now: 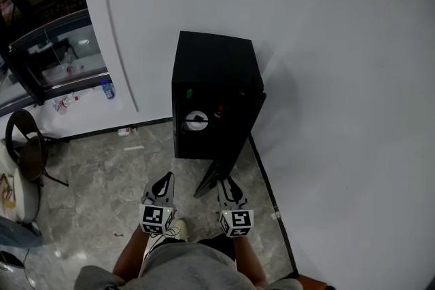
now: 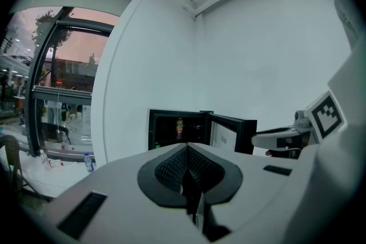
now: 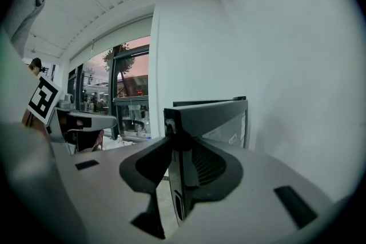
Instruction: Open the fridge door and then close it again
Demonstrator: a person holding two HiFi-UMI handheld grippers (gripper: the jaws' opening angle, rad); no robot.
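A small black fridge (image 1: 214, 64) stands on the floor against a white wall. Its door (image 1: 230, 149) hangs open, swung out to the right toward me. My right gripper (image 1: 227, 181) has the door's free edge (image 3: 178, 140) between its jaws, with both pads against it. My left gripper (image 1: 164, 178) hangs beside it to the left, shut and empty, clear of the fridge. In the left gripper view the lit inside of the fridge (image 2: 174, 128) shows a can (image 2: 179, 127), with the door (image 2: 231, 133) to the right of it. A white round item (image 1: 196, 121) lies inside the fridge.
The white wall (image 1: 326, 78) runs close along the right of the door. A chair (image 1: 27, 142) stands at the left on the marble floor. A glass front (image 1: 58, 61) with a bottle (image 1: 107, 89) and bits of litter sits at the far left.
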